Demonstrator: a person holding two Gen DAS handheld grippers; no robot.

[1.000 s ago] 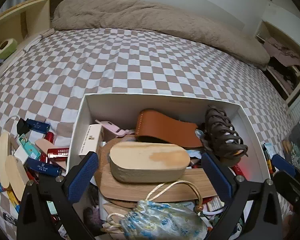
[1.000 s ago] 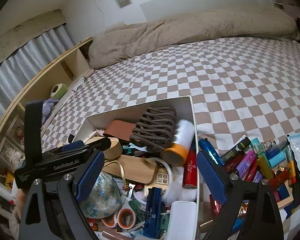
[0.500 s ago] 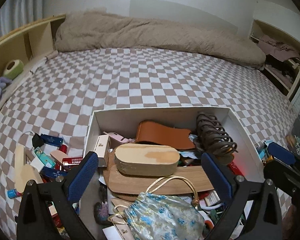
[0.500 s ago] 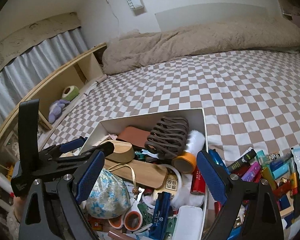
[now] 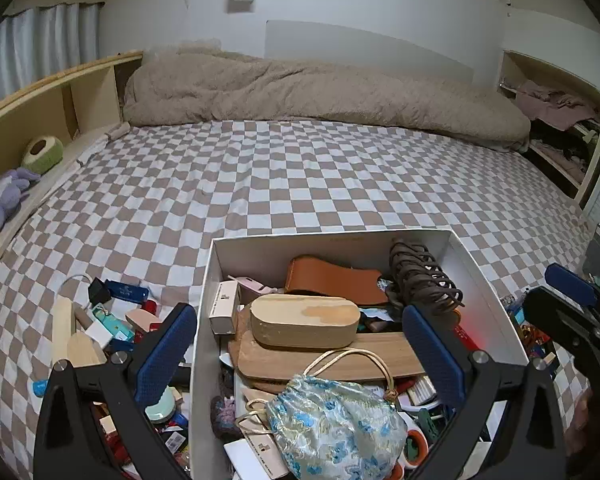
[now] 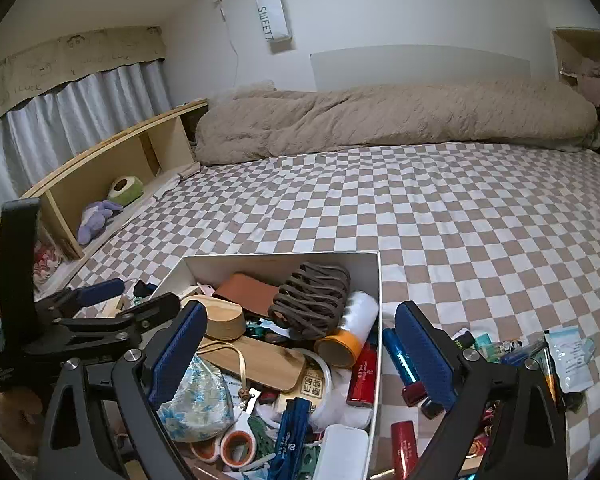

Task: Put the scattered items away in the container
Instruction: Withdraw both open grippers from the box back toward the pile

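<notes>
A white box (image 5: 484, 292) (image 6: 284, 259) on the checkered bed is heaped with items: an oval wooden case (image 5: 304, 321), a brown leather pouch (image 5: 332, 280), a dark brown claw clip (image 5: 422, 278) (image 6: 312, 300) and a blue floral drawstring bag (image 5: 336, 424) (image 6: 196, 404). My left gripper (image 5: 300, 352) hangs open above the box with nothing between its fingers. My right gripper (image 6: 300, 354) is open too, straddling the box's right wall. Loose small items lie left of the box (image 5: 116, 320) and right of it (image 6: 500, 356).
A beige duvet (image 5: 320, 92) lies along the far edge of the bed. A wooden shelf (image 5: 44, 120) on the left holds a purple plush toy (image 5: 8, 196) and a green one (image 5: 42, 152). Checkered sheet (image 5: 300, 184) stretches beyond the box.
Both grippers have pulled back and tilted up from the box, so more of the bed and wall shows. Both remain open and empty; the items in the box have not moved.
</notes>
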